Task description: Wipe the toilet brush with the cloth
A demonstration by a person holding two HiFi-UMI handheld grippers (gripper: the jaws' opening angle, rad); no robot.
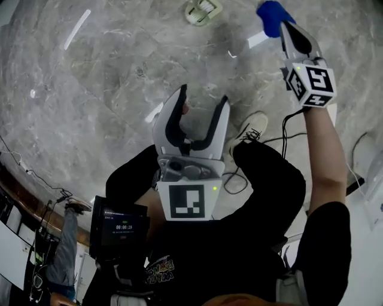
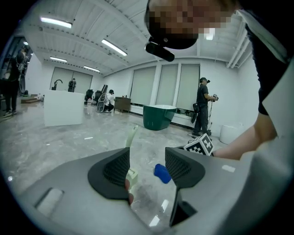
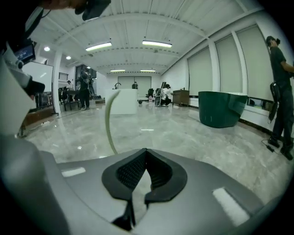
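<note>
Fingers (image 3: 131, 172) of right gripper (image 3: 146, 150) fully together

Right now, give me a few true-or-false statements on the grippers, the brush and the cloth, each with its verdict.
1. The left gripper's jaws stand apart. True.
2. The left gripper holds the brush. False: the brush sits on the floor ahead, well clear of that gripper, whose pads grip nothing.
3. The right gripper's jaws are together. True: its own view shows the pads meeting, with nothing between them.
4. The cloth is red. False: it is blue, and in the head view it shows at the right gripper's tip.
</note>
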